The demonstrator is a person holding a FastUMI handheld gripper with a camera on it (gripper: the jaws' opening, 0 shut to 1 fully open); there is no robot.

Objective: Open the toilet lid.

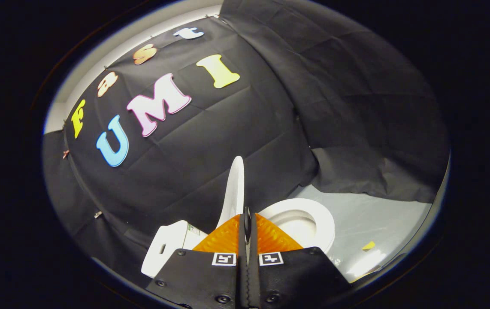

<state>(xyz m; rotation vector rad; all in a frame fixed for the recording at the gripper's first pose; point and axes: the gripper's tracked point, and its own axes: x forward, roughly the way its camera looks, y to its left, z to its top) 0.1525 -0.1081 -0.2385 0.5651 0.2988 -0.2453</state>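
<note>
The lid (234, 193) stands raised, nearly upright, just beyond the fingers and left of the open seat (313, 216). The tank (167, 249) sits nearer, to the left. The hand-held gripper (247, 223) has its fingers pressed together, pinching nothing. Pale floor (369, 219) spreads to the right.

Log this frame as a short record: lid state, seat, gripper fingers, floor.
lid: toilet lid raised, standing about upright, just beyond the fingers
seat: toilet seat down, bowl open to view
tank: tank beside the lid
gripper: gripper fingers closed together, nothing between them
floor: pale floor with a small yellow scrap
</note>
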